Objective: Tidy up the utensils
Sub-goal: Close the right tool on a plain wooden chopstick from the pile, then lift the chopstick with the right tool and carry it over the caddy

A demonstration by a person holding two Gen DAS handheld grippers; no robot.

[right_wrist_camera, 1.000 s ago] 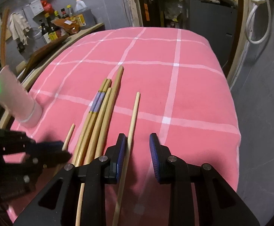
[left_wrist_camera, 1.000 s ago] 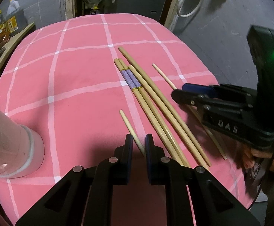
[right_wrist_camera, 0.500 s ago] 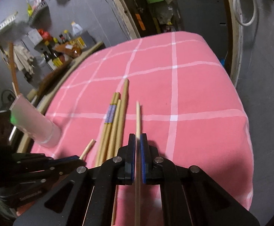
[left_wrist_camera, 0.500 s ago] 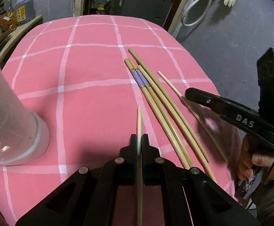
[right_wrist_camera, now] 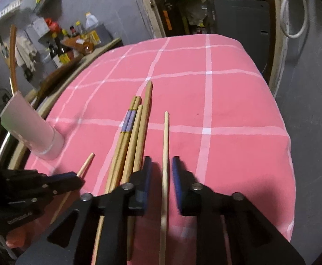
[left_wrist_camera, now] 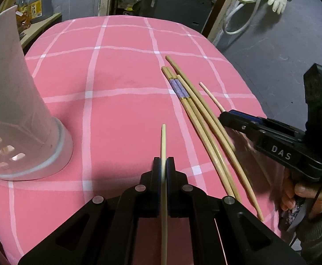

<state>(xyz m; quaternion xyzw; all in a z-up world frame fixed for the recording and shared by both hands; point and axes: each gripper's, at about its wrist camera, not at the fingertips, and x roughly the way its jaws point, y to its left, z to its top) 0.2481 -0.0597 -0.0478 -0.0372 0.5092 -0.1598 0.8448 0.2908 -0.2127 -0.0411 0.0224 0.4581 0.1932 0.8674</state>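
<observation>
left wrist: low over table [left_wrist_camera: 116, 110], looks forward along left tongs [left_wrist_camera: 163, 172] | right wrist: low, forward along right tongs [right_wrist_camera: 161, 176] | shared: chopsticks [left_wrist_camera: 196, 114], pink holder [right_wrist_camera: 28, 128]

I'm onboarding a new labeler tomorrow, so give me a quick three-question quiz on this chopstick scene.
1. True or false: the left gripper is shut on a thin chopstick.
2. The right gripper is: A) open around a thin stick; B) clamped on the holder; C) out of view.
3. Fill in: the white utensil holder stands on the ____ side of the left wrist view.

Key: 1 true; 2 A; 3 left.
</observation>
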